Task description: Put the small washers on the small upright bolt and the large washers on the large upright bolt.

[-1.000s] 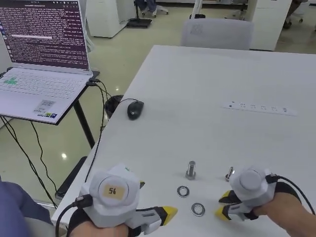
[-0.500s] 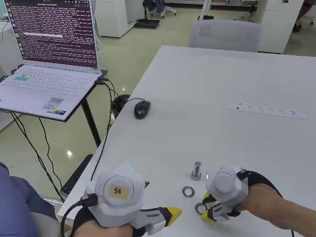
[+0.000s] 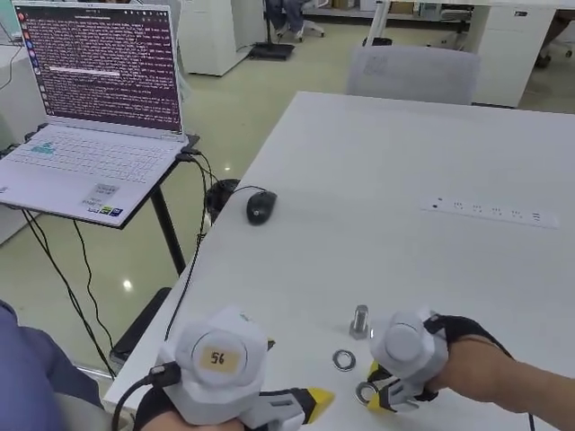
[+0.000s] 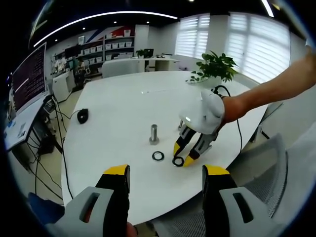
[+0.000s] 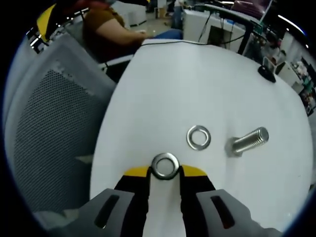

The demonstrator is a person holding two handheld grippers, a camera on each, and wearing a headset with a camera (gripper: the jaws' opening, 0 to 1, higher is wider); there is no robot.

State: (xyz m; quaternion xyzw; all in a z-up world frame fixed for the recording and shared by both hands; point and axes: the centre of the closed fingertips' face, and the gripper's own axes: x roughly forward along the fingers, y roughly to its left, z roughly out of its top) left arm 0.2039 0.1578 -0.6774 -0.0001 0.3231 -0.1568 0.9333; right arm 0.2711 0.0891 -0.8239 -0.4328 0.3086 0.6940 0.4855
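Right gripper (image 5: 165,173) at the near washer (image 5: 165,166), pick-up in hand.
Its jaws stood narrowly apart with the flat steel ring at their yellow tips on the table (image 3: 359,180); whether they pinched it could not be told. The left gripper (image 4: 166,172) hung empty, jaws wide apart. A second washer (image 5: 198,137) lay just beside the threaded bolt (image 5: 248,139), neither ring threaded yet. Next move, probably: a firm edge grip on thin, slippery metal, then a lift and a level drop over the bolt.
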